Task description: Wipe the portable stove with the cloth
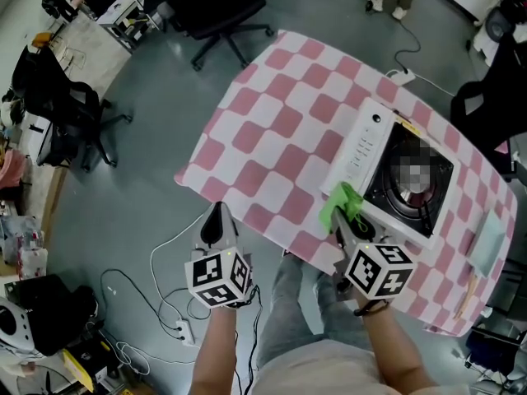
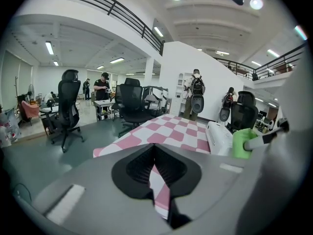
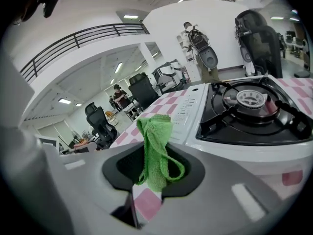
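— Since the cloth [image 3: 155,148] is the item under review, what are its material and form?

— Bright green, fuzzy terry weave. It is bunched into a narrow upright wad, with one loose loop hanging at its side.

— And the portable stove [image 1: 395,179]?

— It is a smooth white rectangular casing with a row of small dark markings along its left panel. The recessed top is black and carries a round metal burner [image 3: 254,98] inside a black pan support. It stands on a pink-and-white checked tablecloth [image 1: 280,130].

— Where does the cloth sit relative to the stove?

— At the stove's near-left corner, on the marked-panel side. In the head view the wad overlaps that corner's edge. Contact with the casing cannot be confirmed from either view.

— Condition of the right gripper [image 3: 153,173]?

— Smooth grey body with black ribbed pads. Its jaws are clamped on the lower part of the cloth. The rest of the wad stands up above them, towards the stove's white panel.

— And the left gripper [image 1: 218,214]?

— Same construction. It is well apart from the stove, to the stove's left, just off the tablecloth's edge and over the grey floor [image 1: 148,188]. Its jaws are drawn together with nothing between them.
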